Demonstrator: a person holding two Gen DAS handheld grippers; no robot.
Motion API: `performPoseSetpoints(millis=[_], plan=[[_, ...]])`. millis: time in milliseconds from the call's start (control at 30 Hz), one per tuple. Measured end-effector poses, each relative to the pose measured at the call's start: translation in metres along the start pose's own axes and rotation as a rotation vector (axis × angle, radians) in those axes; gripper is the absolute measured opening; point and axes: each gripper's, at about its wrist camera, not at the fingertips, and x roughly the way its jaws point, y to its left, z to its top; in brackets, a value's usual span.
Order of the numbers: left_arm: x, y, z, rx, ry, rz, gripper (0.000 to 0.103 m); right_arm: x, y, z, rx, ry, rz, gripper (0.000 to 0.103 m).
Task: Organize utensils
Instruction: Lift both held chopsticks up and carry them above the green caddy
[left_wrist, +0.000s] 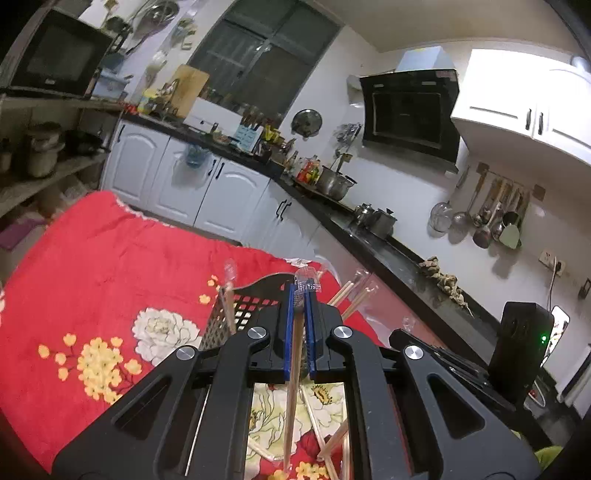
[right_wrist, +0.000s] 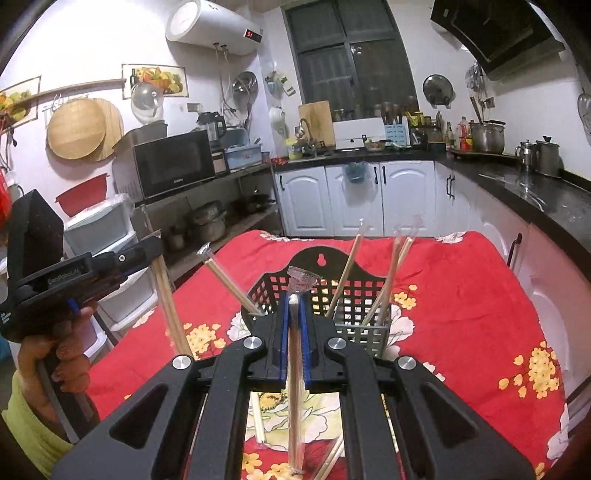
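A black mesh utensil basket (right_wrist: 347, 295) stands on a red floral tablecloth (right_wrist: 461, 295) and holds several plastic-wrapped chopstick pairs (right_wrist: 391, 273). My right gripper (right_wrist: 295, 295) is shut on a wrapped chopstick pair (right_wrist: 295, 387), held upright just in front of the basket. My left gripper (left_wrist: 300, 291) is shut on another wrapped chopstick pair (left_wrist: 293, 369), next to the basket (left_wrist: 236, 314). In the right wrist view the left gripper (right_wrist: 147, 251) is at the left, its chopsticks (right_wrist: 170, 306) hanging down. Loose wrapped pairs (left_wrist: 325, 439) lie on the cloth below.
Kitchen counters (left_wrist: 369, 236) with pots run behind and right of the table. A shelf with a microwave (right_wrist: 173, 166) stands to the left. White cabinets (right_wrist: 354, 199) are beyond the table's far edge. A black device (left_wrist: 521, 354) stands at the right.
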Motion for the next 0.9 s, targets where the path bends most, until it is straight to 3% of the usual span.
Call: performPoseSetpoints(millis=[500, 900], plan=[[0.021, -0.026, 0.018, 0.087, -0.013, -0.003, 0.003, -0.013, -0.006, 0.027, -0.029, -0.103, -0.031, 0.006], [0.030, -0.054, 0.047, 0.176, -0.071, 0.013, 0.003, -0.014, -0.006, 0.058, -0.071, -0.179, -0.045, 0.006]])
